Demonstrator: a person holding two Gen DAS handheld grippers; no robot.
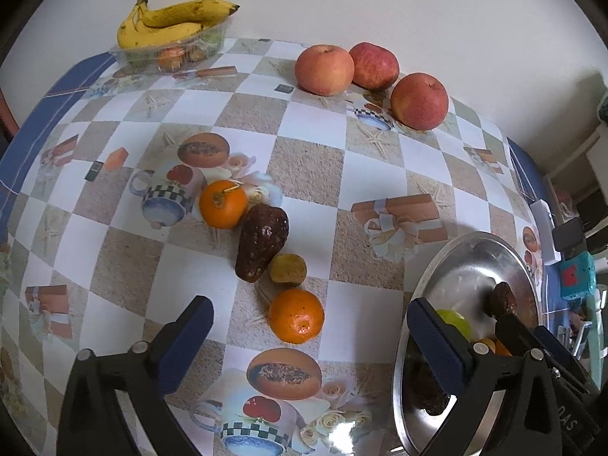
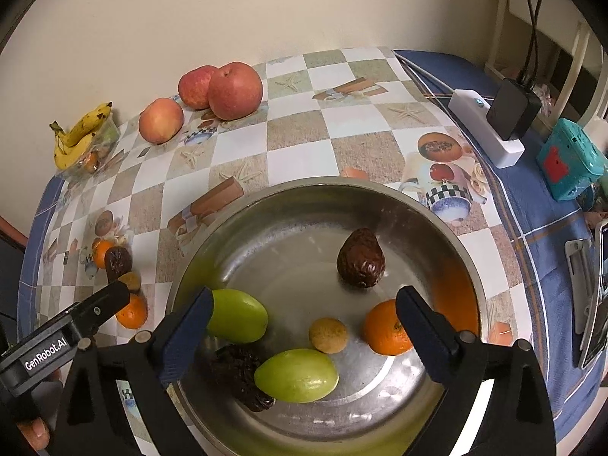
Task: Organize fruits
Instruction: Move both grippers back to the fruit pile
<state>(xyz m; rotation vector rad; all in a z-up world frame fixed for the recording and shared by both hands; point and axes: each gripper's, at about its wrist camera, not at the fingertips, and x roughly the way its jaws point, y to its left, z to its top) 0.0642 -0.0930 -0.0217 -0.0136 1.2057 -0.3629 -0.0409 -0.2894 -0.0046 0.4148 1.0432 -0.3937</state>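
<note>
Your left gripper [image 1: 304, 338] hangs over the checkered tablecloth [image 1: 311, 159] with its jaws spread wide and nothing between them. Far ahead and to its left, bananas [image 1: 167, 22] rest on top of a clear plastic tray [image 1: 171, 51] by the wall. Straight ahead, closer in, a line of loose fruit runs toward the tool: an orange [image 1: 223, 204], a dark wrinkled avocado [image 1: 261, 242] touching it, a small brownish fruit [image 1: 288, 269] just beside the avocado, and a second orange [image 1: 296, 316] nearest, sitting just ahead of the gap between the fingers. Far ahead and to the right, three apples [image 1: 323, 69] are grouped near the wall. The metal bowl [image 1: 459, 262] lies at the tool's right, partly behind the right finger.

Your right gripper [image 2: 304, 336] is held above that bowl [image 2: 266, 205], also opened wide and empty. Just past its left finger lies a green mango [image 2: 237, 315]; below it a dark rough fruit [image 2: 237, 374] sits against a second green mango [image 2: 296, 375], which lies between the fingers. Ahead of the gap is a small tan fruit [image 2: 328, 335], farther ahead another dark avocado [image 2: 361, 264], and tucked against the right finger an orange [image 2: 385, 328]. Off to the right, beyond the bowl, a white power strip [image 2: 482, 129] carries a black adapter [image 2: 513, 108], with a teal box [image 2: 570, 159] beside it.
</note>
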